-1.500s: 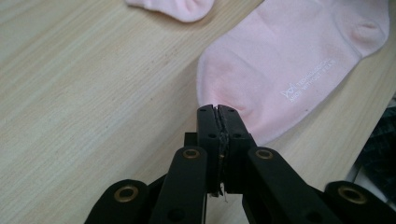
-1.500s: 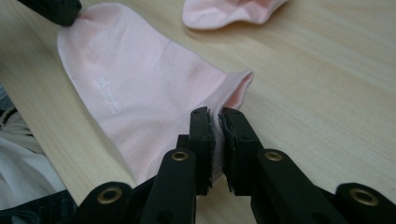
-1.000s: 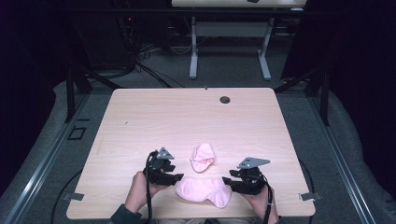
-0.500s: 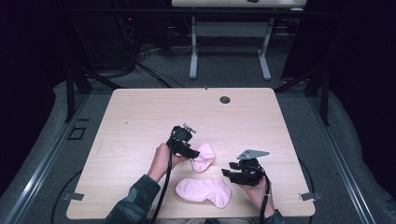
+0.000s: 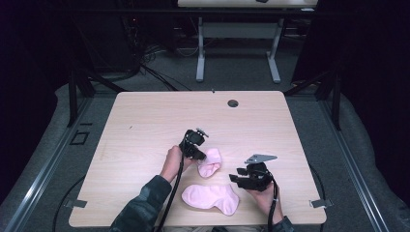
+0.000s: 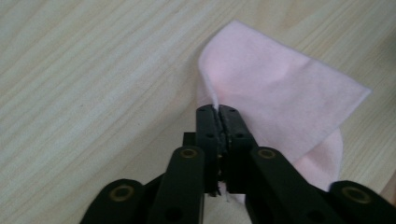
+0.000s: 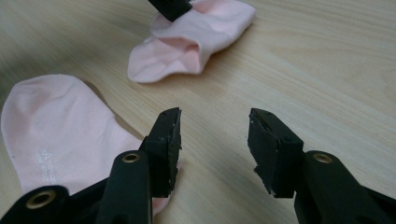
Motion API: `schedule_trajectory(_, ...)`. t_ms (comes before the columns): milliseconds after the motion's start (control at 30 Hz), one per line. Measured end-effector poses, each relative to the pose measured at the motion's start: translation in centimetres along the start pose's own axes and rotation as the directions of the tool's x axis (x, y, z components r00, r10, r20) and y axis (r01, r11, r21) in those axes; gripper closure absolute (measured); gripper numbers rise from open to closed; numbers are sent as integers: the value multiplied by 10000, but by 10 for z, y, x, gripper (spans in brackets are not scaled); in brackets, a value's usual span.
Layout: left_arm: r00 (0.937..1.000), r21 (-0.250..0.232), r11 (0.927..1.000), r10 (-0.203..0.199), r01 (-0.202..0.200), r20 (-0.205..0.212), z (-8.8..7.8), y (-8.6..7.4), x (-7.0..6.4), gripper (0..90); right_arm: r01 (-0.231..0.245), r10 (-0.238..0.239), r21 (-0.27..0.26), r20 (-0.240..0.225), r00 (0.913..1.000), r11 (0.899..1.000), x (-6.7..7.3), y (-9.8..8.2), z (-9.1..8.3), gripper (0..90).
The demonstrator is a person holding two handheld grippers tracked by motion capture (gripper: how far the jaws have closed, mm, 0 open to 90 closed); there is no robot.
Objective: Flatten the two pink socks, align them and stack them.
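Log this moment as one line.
left hand-held gripper: shut on folded pink sock | right hand-held gripper: open, empty | flat pink sock: lying on table

Two pale pink socks: one [image 6: 280,98] pinched in the black left claw [image 6: 218,111], one [image 7: 60,130] with faint white print beside the black right claw [image 7: 215,128]. Worktop [image 5: 145,121] light wood grain.
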State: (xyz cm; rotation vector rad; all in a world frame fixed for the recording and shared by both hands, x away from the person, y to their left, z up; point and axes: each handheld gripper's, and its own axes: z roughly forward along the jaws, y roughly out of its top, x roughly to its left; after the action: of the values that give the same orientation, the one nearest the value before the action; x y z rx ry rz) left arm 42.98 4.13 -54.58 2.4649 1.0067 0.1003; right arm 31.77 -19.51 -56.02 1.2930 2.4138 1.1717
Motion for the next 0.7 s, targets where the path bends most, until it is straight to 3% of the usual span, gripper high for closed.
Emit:
schedule_trajectory(200, 9998, -425, 9989, 184, -178, 124, -8, 3, -7, 892, -91, 91, 19, -245, 9997, 10000, -1, 7, 11, 523)
schedule_trajectory(300, 9988, -829, 9965, 120, -81, 466, -19, 7, -9, 892, -233, 242, 208, -438, 9987, 9995, 2, 16, 26, 496)
schedule_trajectory(533, 9965, -1437, 9896, 213, -96, 803, -38, 16, -15, 892, -262, 269, 624, -99, 9996, 9977, 3, 22, 42, 471)
schedule_trajectory(600, 9960, -1530, 9881, 306, -174, 840, -42, 18, -19, 893, -290, 291, 449, -30, 9996, 9986, 2, 23, 44, 519)
schedule_trajectory(633, 9943, -1651, 9861, 364, -194, 1005, -46, 20, -21, 893, -284, 286, 166, -130, 9995, 9995, 0, 23, 46, 603)
schedule_trajectory(700, 9932, -1723, 9848, 418, -226, 1083, -49, 21, -22, 893, -317, 318, 56, -109, 9994, 9995, -1, 24, 46, 638)
